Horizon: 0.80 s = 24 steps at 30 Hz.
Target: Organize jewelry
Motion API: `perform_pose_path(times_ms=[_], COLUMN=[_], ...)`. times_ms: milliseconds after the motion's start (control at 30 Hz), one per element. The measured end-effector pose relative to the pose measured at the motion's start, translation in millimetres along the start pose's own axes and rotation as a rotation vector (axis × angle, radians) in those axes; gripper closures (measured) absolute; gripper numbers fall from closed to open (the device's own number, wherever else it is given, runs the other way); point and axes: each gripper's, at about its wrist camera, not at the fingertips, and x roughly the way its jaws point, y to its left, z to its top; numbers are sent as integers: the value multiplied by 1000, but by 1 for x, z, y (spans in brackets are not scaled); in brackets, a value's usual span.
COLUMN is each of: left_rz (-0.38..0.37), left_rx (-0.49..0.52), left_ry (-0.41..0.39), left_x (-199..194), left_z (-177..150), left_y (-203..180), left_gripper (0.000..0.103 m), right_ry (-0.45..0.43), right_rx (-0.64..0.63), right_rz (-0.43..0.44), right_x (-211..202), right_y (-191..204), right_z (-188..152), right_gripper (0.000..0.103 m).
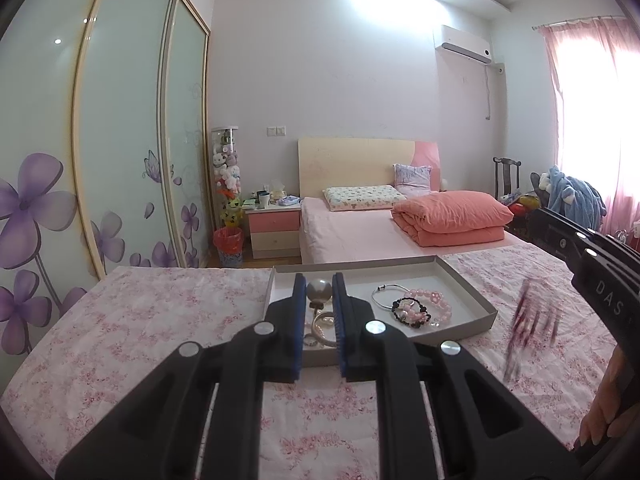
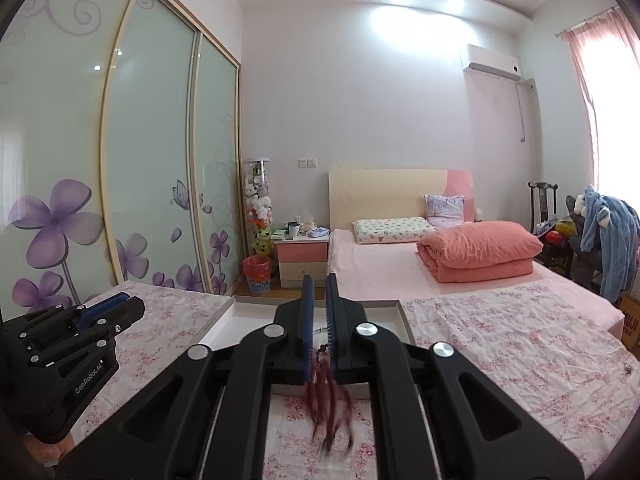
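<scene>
Your left claw (image 1: 316, 286) is pinching a hair stick with a large pearl knob (image 1: 319, 291); the knob sits between the blue pads near their tips, and the piece is held above the near left part of a shallow grey tray (image 1: 468, 280). The tray lies on a surface covered with a pink flowered cloth (image 1: 160, 320). In the tray, to the right of the claw, lie a thin silver bangle (image 1: 386, 298), a bracelet of black and pink beads (image 1: 412, 312) and a bracelet of pale pink beads (image 1: 434, 300), all close together and partly overlapping. Under the claw more pearl-coloured pieces (image 1: 320, 326) show, too hidden to name.

Your right claw (image 2: 319, 308) is pressed nearly together on a dark red tassel ornament (image 2: 328, 404). Its small beads (image 2: 322, 354) are caught low between the pads, and the blurred threads hang below, over the cloth just in front of the tray's near edge (image 2: 256, 312). From the left wrist view the same tassel (image 1: 532, 320) hangs to the right of the tray, apart from it. A hand (image 1: 604, 412) grips the right tool's handle at the frame's edge.
</scene>
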Motion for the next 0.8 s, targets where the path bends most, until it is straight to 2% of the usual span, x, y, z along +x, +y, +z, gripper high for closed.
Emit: perform_pose_path(times_ms=[233, 300, 400, 433, 500, 533, 567, 700, 767, 800], left_rz=[-5, -1, 11, 11, 11, 11, 12, 19, 22, 25], left_rx=[-10, -17, -31, -37, -55, -58, -61, -57, -58, -60], left_ry=[4, 3, 5, 10, 20, 23, 26, 34, 35, 36], left_x=[1, 1, 2, 4, 4, 4, 4, 4, 4, 4], left_z=[1, 2, 2, 3, 0, 0, 0, -3, -3, -4], left_y=[0, 2, 9, 13, 17, 20, 21, 24, 25, 26], left_gripper=[89, 89, 89, 89, 89, 89, 89, 89, 89, 89], right_ry=[14, 104, 369, 439, 541, 576, 603, 719, 752, 740], right_rx=[-2, -5, -3, -16, -24, -23, -30, -48, -48, -50], right_rz=[12, 38, 114, 115, 113, 120, 121, 95, 69, 56], right_x=[6, 14, 34, 37, 43, 45, 47, 63, 67, 66], right_y=[-2, -7, -13, -12, -12, -12, -10, -2, -3, -3], right_z=[1, -8, -41, -53, -73, -81, -89, -113, -121, -122], right_gripper=[102, 102, 100, 95, 67, 43, 37, 36, 39, 41])
